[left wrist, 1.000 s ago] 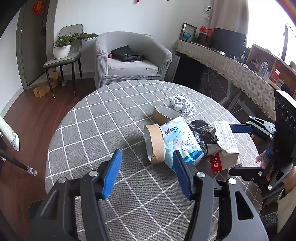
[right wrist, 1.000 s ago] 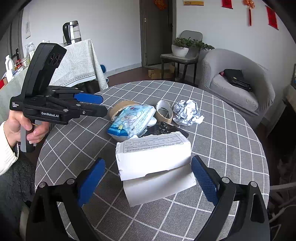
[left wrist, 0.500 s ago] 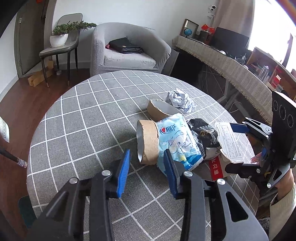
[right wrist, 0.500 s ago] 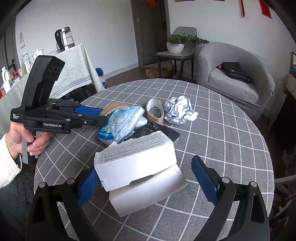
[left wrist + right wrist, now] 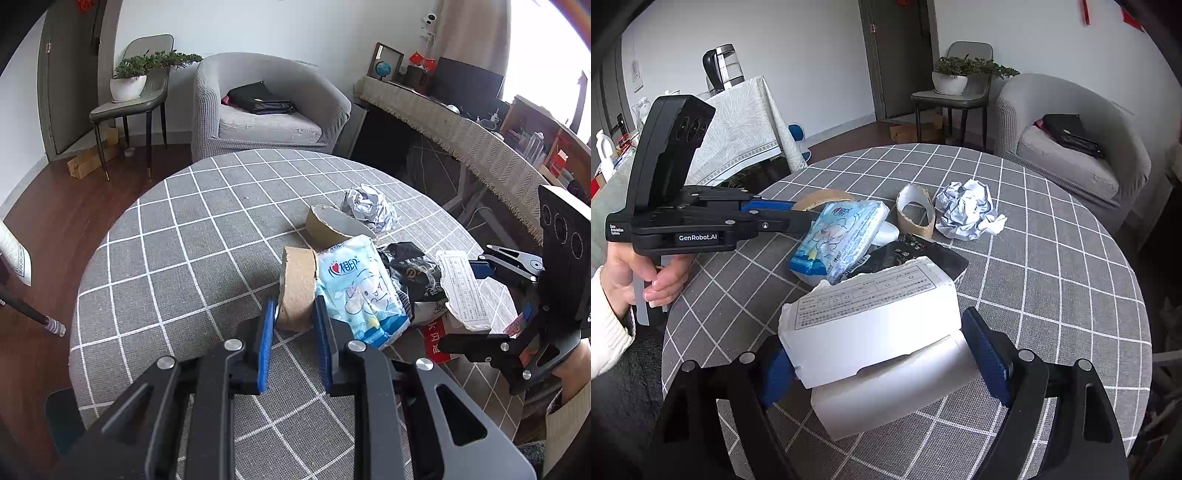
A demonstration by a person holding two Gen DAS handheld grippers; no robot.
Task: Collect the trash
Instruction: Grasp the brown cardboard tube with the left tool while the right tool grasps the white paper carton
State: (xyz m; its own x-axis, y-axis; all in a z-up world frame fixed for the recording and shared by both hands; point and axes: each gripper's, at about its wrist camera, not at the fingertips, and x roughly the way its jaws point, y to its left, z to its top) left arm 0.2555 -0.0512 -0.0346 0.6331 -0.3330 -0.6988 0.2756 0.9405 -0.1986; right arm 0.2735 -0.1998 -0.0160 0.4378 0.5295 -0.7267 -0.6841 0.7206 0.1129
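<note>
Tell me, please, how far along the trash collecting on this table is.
Nothing looks collected yet. In hand: the left gripper is shut on the cardboard ring; the right gripper's jaws are closing around the white box. Left: tissue pack, black wrapper, torn ring, crumpled paper.

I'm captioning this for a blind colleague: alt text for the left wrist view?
The left gripper is shut on a cardboard ring on a grey checked round table, beside a blue tissue pack and other trash.

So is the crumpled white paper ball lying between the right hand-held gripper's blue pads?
No, the torn white cardboard box sits there; the crumpled white paper ball lies farther back.
</note>
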